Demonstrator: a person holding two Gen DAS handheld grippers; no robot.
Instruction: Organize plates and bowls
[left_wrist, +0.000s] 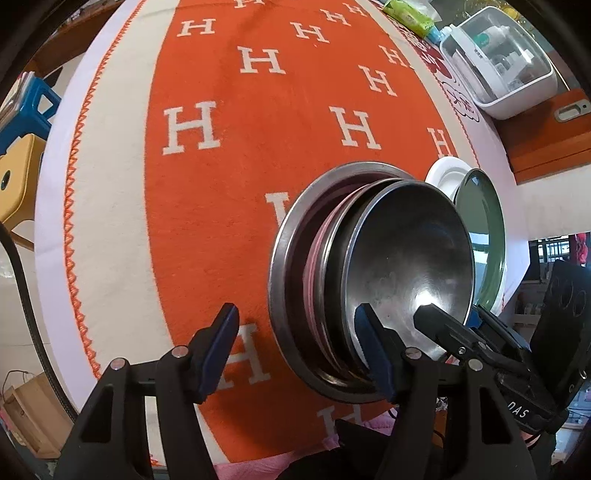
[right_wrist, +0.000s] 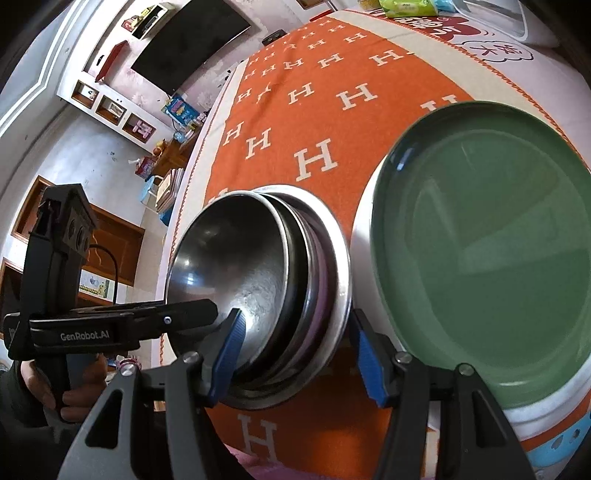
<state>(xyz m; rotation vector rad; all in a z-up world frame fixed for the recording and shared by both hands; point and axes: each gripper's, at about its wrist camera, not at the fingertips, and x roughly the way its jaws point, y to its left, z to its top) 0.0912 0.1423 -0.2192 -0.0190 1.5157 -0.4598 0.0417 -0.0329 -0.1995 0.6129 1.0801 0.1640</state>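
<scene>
Item: stack of nested metal dishes (left_wrist: 369, 273), set on a surface draped with a fuzzy orange blanket (left_wrist: 229, 177) patterned in cream H letters, with a cream border and orange zigzag stitching. Outermost is a wide, flat-rimmed steel basin (left_wrist: 284, 258), dull grey; inside it sit thin rims, one pinkish, and on top a round steel bowl (left_wrist: 410, 258), its hollow brushed and scuffed, catching a bright glare near the bottom. Just beside the stack, toward the surface's edge: a glossy green plate (right_wrist: 491, 266), smooth and shallow, lying on a white plate (right_wrist: 364, 236) whose rim shows around it. Left tool (left_wrist: 299, 350): black frame, blue ribbed pads, jaws spread wide; one finger stands over the blanket outside the basin, the other in front of the bowl's near rim, gripping nothing. Right tool (right_wrist: 299, 354): same build, jaws wide, straddling the near side of the stack, one pad at the bowl's rim and the other by the basin's outer edge next to the white plate; contact cannot be made out. Far corner: a white plastic lidded container (left_wrist: 502, 62), translucent top, and a green soft packet (left_wrist: 406, 14).
</scene>
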